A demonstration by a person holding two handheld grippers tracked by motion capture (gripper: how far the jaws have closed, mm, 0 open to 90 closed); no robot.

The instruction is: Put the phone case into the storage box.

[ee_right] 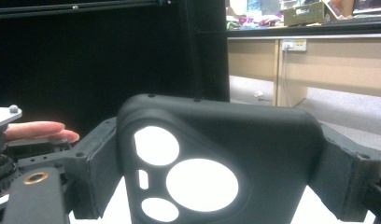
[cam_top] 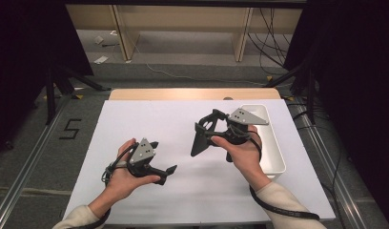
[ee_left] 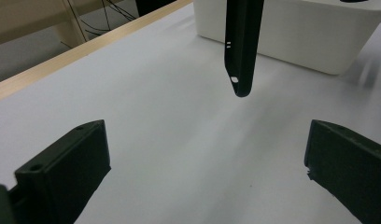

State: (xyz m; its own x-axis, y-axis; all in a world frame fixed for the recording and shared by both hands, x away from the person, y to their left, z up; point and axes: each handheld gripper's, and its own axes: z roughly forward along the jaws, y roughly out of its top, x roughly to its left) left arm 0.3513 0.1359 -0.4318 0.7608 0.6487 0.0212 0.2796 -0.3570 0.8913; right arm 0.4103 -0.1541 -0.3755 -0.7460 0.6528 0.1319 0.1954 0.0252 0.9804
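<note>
Holding the phone case [cam_top: 200,139] by its two side edges, my right gripper [cam_top: 208,136] keeps it above the table [cam_top: 149,124], just left of the white bin [cam_top: 273,143]. The case hangs with its long axis pointing down. My left gripper [cam_top: 166,174] is wide, nothing between the jaws, nearer to me and to the left. From it the case lies to the far right, so I judge the left hand must go there.

My flat white table top [cam_top: 149,119] fills the middle of the frame. A long white plastic bin [cam_top: 273,148] sits on its right side.
</note>
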